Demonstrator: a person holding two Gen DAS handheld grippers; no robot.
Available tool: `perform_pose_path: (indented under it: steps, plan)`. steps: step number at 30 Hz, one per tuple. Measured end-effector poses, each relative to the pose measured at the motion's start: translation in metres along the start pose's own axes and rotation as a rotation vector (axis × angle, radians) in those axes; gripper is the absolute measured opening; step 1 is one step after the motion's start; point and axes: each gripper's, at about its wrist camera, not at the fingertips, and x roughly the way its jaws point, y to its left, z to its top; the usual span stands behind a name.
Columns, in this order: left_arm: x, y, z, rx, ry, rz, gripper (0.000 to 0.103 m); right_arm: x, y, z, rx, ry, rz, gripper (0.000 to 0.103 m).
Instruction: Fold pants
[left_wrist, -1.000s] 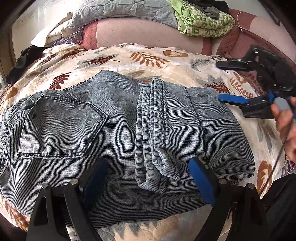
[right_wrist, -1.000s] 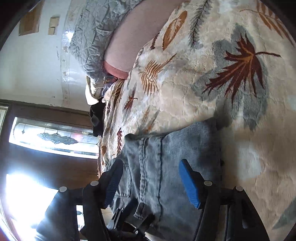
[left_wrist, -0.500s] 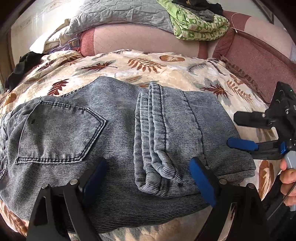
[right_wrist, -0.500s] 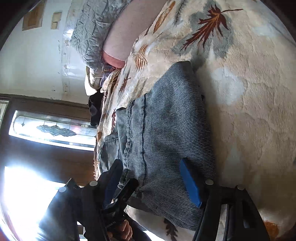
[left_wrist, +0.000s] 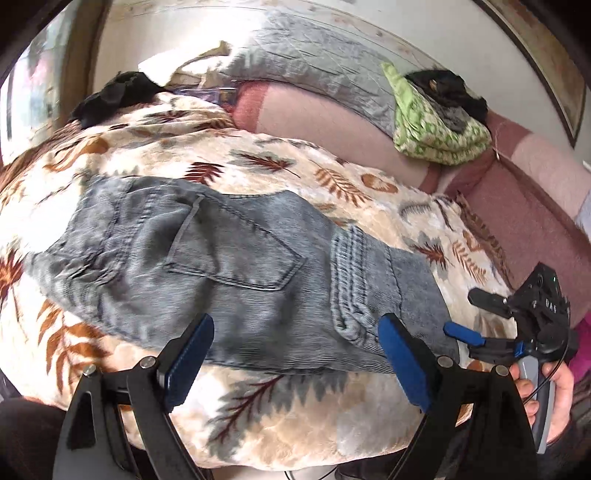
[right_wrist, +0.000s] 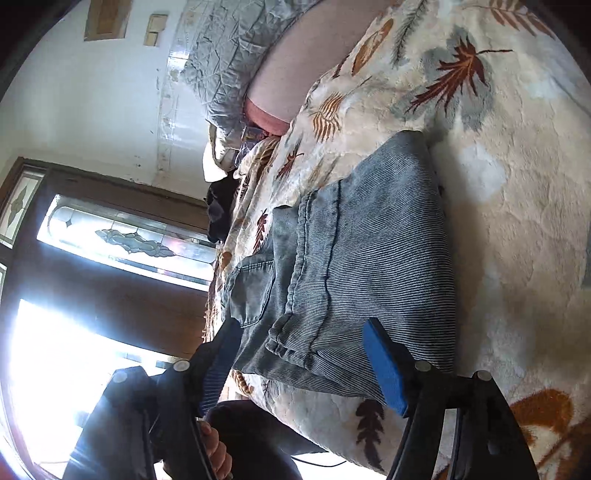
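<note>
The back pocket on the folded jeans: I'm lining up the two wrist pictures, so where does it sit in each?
Left wrist view: the back pocket is at centre, slightly left, above the blue pads.
Right wrist view: the back pocket is left of centre, turned sideways, near the pants' left edge.
Shared landmark: the thick rolled hem lying right beside the pocket in both views.

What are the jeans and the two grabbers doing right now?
Jeans: folded, lying flat on the leaf blanket, back pocket up.
Left gripper: open, holding nothing.
Right gripper: jaws opening, nothing pinched, at the jeans' near edge.
Green cloth: folded, on the sofa back.
</note>
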Motion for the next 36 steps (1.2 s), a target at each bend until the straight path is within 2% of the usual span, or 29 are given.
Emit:
perform_pose_path:
  steps: [6,9,13,20,25,32,36]
  plan:
    - [-0.02,0.083,0.005,-0.269,-0.037,0.118,0.091,0.007,0.014,-0.004,-0.059,-0.01,-0.019,0.072]
    - [-0.021,0.118,0.007,-0.399,-0.033,0.14,0.091,0.007,0.025,-0.006,-0.102,-0.037,-0.038,0.072]
    - [-0.012,0.149,0.007,-0.513,-0.008,0.125,0.091,0.01,0.033,-0.007,-0.143,-0.056,-0.068,0.072]
    - [0.005,0.183,0.007,-0.693,0.016,0.017,0.091,0.017,0.033,-0.009,-0.156,-0.048,-0.106,0.072]
    - [0.004,0.192,0.009,-0.738,-0.006,-0.014,0.091,0.021,0.032,-0.008,-0.157,-0.039,-0.11,0.072]
    - [0.012,0.195,0.027,-0.729,-0.025,-0.052,0.09,0.024,0.037,-0.01,-0.183,-0.029,-0.108,0.072]
    - [0.018,0.196,0.025,-0.719,-0.014,-0.021,0.075,0.026,0.038,-0.011,-0.186,-0.016,-0.115,0.072]
